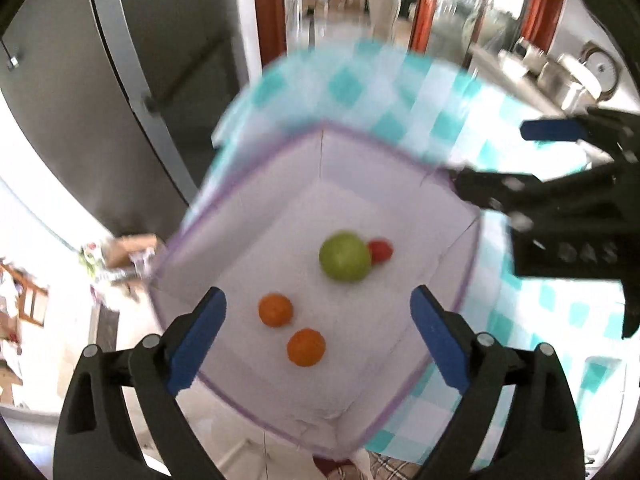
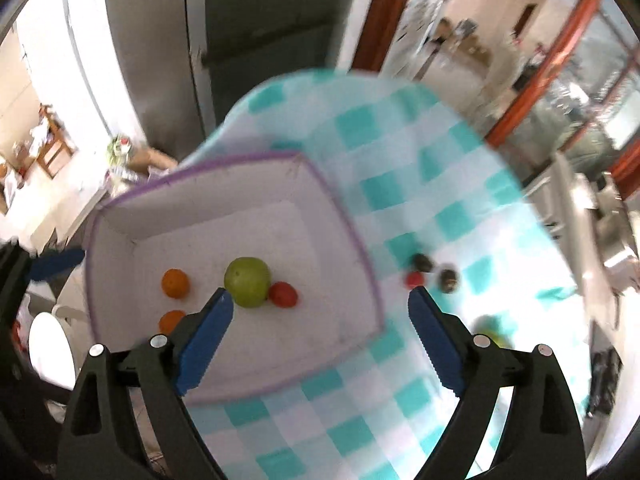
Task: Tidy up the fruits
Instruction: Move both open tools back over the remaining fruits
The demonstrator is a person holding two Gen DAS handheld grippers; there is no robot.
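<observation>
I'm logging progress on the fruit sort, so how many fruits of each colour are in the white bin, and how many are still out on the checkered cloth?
In the purple-rimmed white fabric bin:
Orange round fruits: 2
Green round fruit: 1
Red small fruit: 1

On the teal-and-white checkered cloth:
Dark brown fruits: 2
Red small fruit: 1
Blurred green fruit: 1

Total: 8

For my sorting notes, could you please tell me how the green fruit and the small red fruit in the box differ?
The green fruit is clearly larger than the red fruit. Their colours differ: yellow-green against bright red. In the left wrist view the green fruit partly hides the red fruit, which peeks out behind it. Both are round, lie side by side and seemingly touching on the floor of the white box, and neither is held by a gripper.
</observation>
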